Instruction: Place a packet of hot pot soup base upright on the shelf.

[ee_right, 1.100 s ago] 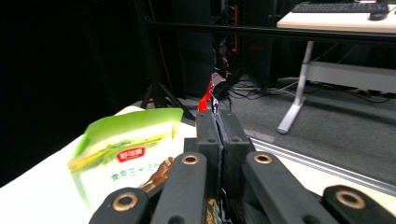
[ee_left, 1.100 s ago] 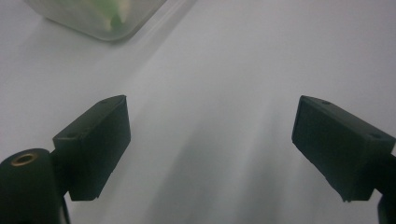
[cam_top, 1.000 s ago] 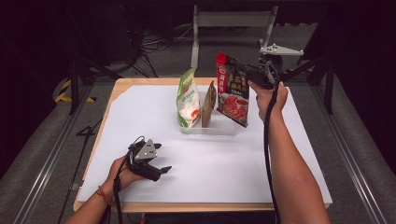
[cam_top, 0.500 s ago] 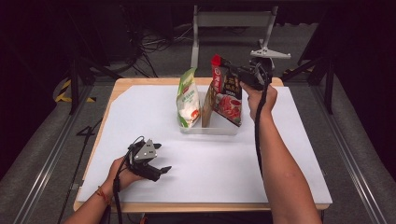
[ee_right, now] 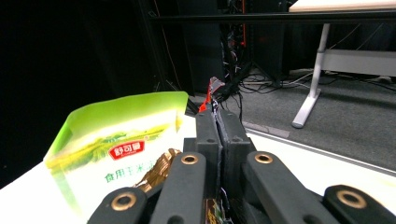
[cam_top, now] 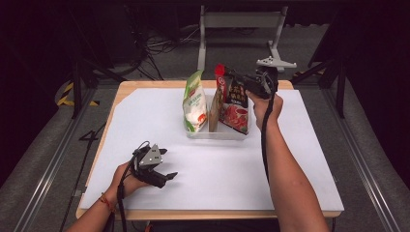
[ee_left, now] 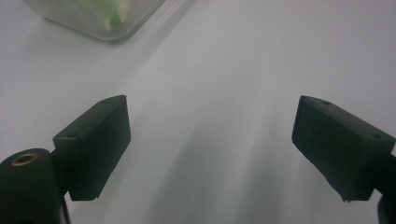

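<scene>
A red pouch (cam_top: pixel 235 108) stands in the right part of a clear tray (cam_top: pixel 217 134) at the middle back of the white table. My right gripper (cam_top: pixel 227 75) is shut on its top edge, and in the right gripper view the red top edge (ee_right: pixel 212 88) sticks out between the closed jaws of that gripper (ee_right: pixel 216 116). A green pouch (cam_top: pixel 194 102) (ee_right: pixel 121 144) stands at the tray's left, with a brown pouch (cam_top: pixel 214 112) (ee_right: pixel 161 165) between the two. My left gripper (cam_top: pixel 169 176) (ee_left: pixel 210 140) rests open near the front left, nothing between its jaws.
The white sheet (cam_top: pixel 300 159) covers most of the wooden table. A metal frame (cam_top: pixel 241 21) stands behind the far edge, with cables on the floor. A corner of the tray (ee_left: pixel 98 18) lies ahead of the left gripper.
My right gripper has moved left and down with the red pouch, which now stands more upright in the tray. The left gripper has not moved.
</scene>
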Demonstrator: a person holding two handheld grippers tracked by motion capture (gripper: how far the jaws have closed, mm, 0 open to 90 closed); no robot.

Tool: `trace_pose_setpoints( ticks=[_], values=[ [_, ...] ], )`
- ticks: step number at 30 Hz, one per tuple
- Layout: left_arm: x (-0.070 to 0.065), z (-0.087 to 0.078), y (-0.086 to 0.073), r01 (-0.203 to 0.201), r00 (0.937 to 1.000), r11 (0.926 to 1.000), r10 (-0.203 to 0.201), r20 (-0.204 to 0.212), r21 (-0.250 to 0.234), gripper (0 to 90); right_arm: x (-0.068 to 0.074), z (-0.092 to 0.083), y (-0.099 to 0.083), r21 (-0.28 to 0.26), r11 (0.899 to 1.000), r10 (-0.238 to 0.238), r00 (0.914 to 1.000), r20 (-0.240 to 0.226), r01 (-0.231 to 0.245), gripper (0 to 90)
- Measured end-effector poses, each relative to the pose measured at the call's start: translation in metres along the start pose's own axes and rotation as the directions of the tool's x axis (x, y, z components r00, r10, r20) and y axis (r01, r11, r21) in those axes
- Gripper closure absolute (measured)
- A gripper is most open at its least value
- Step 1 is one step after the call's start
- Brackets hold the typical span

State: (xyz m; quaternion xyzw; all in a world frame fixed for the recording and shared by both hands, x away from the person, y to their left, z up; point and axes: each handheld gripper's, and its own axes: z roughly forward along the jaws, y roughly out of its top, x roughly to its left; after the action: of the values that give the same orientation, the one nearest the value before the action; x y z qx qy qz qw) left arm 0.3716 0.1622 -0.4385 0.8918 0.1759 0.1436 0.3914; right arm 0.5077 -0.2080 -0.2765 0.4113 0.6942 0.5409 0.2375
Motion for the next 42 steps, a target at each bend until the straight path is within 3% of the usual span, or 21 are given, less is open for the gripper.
trace_pose_setpoints(
  ticks=[8,13,15,19,30,42],
  values=[
    [0.0,0.001,0.0,-0.003,1.0,1.0,0.003,0.001,0.001,12.3,-0.005,-0.002,-0.009,-0.002,1.0,0.006,0.9997,-0.025,-0.006,87.2],
    [0.0,0.001,0.0,-0.006,1.0,1.0,0.006,0.0,0.004,12.3,-0.008,-0.005,-0.012,-0.006,1.0,0.009,0.9998,-0.017,-0.01,86.1],
    [0.0,0.001,0.0,-0.002,1.0,1.0,0.002,0.0,0.002,12.3,-0.009,-0.006,-0.012,-0.001,1.0,0.001,0.9996,-0.028,-0.001,83.6],
    [0.0,0.002,0.0,-0.004,1.0,1.0,0.004,0.0,0.007,12.3,-0.009,-0.01,-0.013,0.01,1.0,-0.02,0.9998,-0.006,0.02,76.2],
    [-0.001,0.004,0.001,-0.008,1.0,0.9998,0.007,0.004,0.02,12.2,-0.013,-0.035,-0.02,0.005,0.998,-0.055,0.9981,0.026,0.055,64.5],
    [-0.002,0.005,0.002,-0.01,0.9999,0.9997,0.01,0.002,0.024,12.2,-0.015,-0.06,-0.035,0.008,0.995,-0.1,0.9946,0.028,0.1,66.5]
  ],
)
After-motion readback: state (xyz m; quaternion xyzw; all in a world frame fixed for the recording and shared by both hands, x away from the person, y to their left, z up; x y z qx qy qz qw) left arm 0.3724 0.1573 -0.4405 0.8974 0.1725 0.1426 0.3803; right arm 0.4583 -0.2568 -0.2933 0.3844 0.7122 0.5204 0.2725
